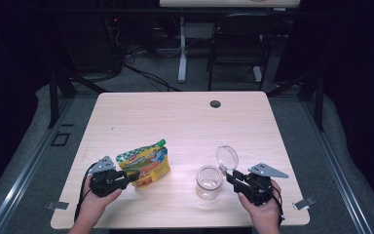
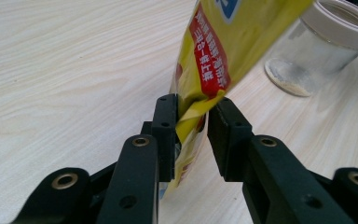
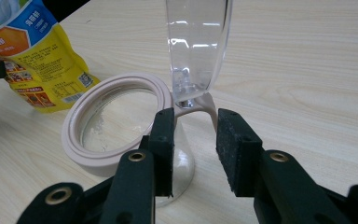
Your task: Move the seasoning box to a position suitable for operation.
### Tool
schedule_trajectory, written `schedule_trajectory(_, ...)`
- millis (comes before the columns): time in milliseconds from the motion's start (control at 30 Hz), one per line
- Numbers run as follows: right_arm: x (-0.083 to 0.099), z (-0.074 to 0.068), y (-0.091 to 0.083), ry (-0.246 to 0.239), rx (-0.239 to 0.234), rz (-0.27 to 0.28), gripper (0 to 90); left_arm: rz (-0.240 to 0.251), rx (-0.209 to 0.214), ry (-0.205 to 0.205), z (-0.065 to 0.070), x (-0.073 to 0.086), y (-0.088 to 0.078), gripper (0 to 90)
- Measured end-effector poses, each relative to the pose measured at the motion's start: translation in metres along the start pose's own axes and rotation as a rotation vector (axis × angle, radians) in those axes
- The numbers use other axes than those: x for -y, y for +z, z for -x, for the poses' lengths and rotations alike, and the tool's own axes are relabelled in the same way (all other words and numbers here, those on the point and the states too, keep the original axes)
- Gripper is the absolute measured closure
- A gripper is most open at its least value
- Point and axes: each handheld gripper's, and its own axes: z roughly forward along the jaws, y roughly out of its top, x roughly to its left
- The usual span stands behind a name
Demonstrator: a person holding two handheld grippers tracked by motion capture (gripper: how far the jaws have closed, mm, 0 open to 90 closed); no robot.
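The left hand-held gripper [image 2: 192, 135] pinches the lower edge of the yellow spouted pouch [image 1: 145, 165], standing on the table [image 1: 185, 122]. The right hand-held gripper [image 3: 193, 149], jaws partly apart, straddles the glass jar [image 1: 209, 182] lid hinge.

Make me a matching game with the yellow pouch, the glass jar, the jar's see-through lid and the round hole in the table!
Things:
1. yellow spouted food pouch
2. clear glass jar with a beige rim
3. clear round hinged lid
4. dark round hole in the wooden table

Descriptions:
A. flipped up, standing open
B. far side of the table, away from the hands
C. its edge sits between the left tool's jaws
D. stands open-mouthed, nearly empty, by the right tool

Pairs: 1-C, 2-D, 3-A, 4-B
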Motion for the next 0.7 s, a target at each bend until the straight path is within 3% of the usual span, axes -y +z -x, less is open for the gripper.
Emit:
schedule_trajectory(333,0.0003,0.0006,0.0006,0.000,0.000,-0.002,67.5,-0.016,-0.012,0.013,0.0089,-0.0009,-0.0005,76.0)
schedule_trajectory(700,0.0002,0.0005,0.0007,0.000,0.000,-0.002,67.6,-0.023,0.008,0.004,0.0117,-0.0009,-0.0010,78.4)
